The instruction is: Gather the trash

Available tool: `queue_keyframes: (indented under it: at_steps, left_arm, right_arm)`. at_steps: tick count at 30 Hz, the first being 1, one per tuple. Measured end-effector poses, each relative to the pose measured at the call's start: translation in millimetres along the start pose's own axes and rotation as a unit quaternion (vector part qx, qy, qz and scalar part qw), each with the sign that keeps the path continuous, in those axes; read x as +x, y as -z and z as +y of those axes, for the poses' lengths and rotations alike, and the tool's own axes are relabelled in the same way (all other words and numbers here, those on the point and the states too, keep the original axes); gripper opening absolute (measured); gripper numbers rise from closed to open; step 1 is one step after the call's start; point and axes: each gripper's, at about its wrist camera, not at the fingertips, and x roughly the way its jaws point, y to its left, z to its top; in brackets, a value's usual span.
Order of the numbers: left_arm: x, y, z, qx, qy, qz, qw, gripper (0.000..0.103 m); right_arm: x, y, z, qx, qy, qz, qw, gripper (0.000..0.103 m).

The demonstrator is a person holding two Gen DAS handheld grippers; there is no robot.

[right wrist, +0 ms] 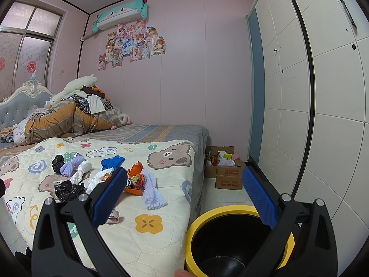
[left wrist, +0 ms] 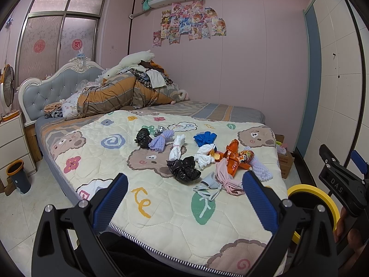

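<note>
A pink-walled bedroom is framing a bed whose cartoon-bear quilt (left wrist: 96,138) is carrying a scatter of trash across its middle and right side: two crumpled black plastic bags (left wrist: 183,168), purple foam fruit nets (left wrist: 160,141), knotted white bags (left wrist: 177,147), a blue glove-like wad (left wrist: 205,138), an orange snack wrapper (left wrist: 234,159), a pale face mask (left wrist: 208,188) and a pink rag (left wrist: 227,179). The left gripper (left wrist: 184,198) is hovering over the near edge of the quilt, jaws spread wide and holding nothing. The right gripper (right wrist: 183,198) is hanging equally released above a yellow-rimmed black bin (right wrist: 207,217) standing on the floor just beside the bed, apparently empty.

The nearest pieces, the mask and the rag, are looking like the sensible first pick; pinching each at its bunched middle should keep loose ends from trailing, and the bin is sitting close enough for a short carry. The rag is lying partly behind the right finger in the left view, the bin's base is being cut off, and whether the blue wad is a glove or a bag is staying unclear.
</note>
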Motion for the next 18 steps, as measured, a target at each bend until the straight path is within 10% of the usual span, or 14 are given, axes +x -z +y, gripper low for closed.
queue_keyframes:
  at_steps: [18]
  left_arm:
    - [4,23,0,-0.003,-0.006,0.009,0.9999,0.096]
  right_arm:
    - [16,2,-3,0.004,-0.004,0.024,1.000,0.095]
